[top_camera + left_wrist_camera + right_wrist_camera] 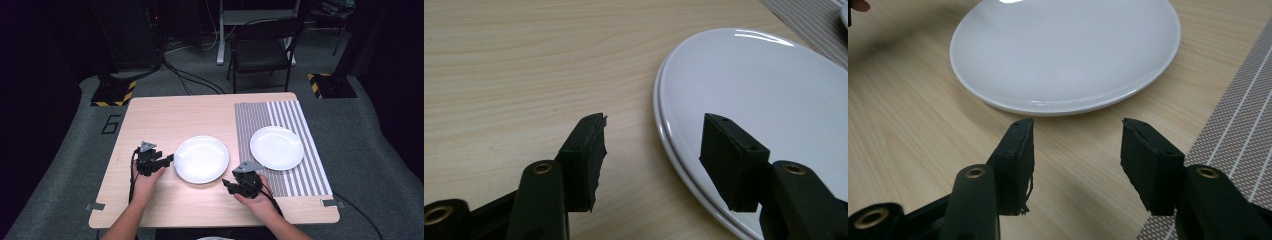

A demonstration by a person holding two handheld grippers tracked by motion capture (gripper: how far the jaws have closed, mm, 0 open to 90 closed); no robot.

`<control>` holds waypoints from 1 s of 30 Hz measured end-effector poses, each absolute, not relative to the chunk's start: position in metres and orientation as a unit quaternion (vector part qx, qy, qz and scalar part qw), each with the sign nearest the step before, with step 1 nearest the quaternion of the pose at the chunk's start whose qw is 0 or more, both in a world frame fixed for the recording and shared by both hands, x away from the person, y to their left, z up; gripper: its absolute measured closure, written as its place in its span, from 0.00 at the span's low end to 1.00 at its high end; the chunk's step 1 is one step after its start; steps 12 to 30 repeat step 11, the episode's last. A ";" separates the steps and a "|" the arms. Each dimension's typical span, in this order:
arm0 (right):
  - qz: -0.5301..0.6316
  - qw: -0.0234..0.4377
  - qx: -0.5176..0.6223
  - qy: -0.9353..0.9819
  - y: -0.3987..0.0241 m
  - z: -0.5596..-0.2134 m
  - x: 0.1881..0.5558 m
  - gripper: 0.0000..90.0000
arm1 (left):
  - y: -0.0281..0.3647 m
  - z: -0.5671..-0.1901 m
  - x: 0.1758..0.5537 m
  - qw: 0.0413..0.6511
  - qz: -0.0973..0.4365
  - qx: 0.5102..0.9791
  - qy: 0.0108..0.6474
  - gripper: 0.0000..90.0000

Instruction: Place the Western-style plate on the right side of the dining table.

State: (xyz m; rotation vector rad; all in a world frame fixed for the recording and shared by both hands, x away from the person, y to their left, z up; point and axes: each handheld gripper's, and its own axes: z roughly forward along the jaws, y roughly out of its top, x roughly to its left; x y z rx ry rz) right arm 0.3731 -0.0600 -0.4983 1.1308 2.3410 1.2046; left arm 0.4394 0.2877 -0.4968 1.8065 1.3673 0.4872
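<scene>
the wooden tabletop (165, 112) carries a striped placemat (295, 117) on its right half, with a white plate on the mat (276, 147) and a second white plate on bare wood (201, 159) near the middle of the front edge, apart from the mat. that nearer plate is the one being worked on: the left tongs (169, 159) sit just beside its left rim and the right tongs (226, 183) just beside its front right rim, both held low.

in the left gripper view the left tongs (653, 150) are spread, one pad (586, 160) over wood and the other over the plate's rim, nothing pinched. in the right gripper view the right tongs (1077, 160) are likewise spread and empty, the rim just ahead of them and not yet between the pads.

the plate looks like glazed ceramic: stiff, fairly heavy for its size, glossy and slick, and likely to chip or crack if dropped or knocked. its shallow rim lies close to the wood, so the best hold is probably on the edge itself, one pad slipped under and one on top, on opposite sides so the weight is shared and it stays level.
</scene>
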 end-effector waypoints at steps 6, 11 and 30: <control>0.408 0.141 0.379 0.819 -0.057 -0.506 0.373 0.52 | 0.293 -0.503 0.444 0.381 0.199 0.722 0.543 0.47; 0.400 0.143 0.372 0.825 -0.055 -0.512 0.374 0.52 | 0.299 -0.505 0.447 0.378 0.197 0.719 0.549 0.46; 0.400 0.143 0.372 0.825 -0.055 -0.512 0.374 0.52 | 0.299 -0.505 0.447 0.378 0.197 0.719 0.549 0.46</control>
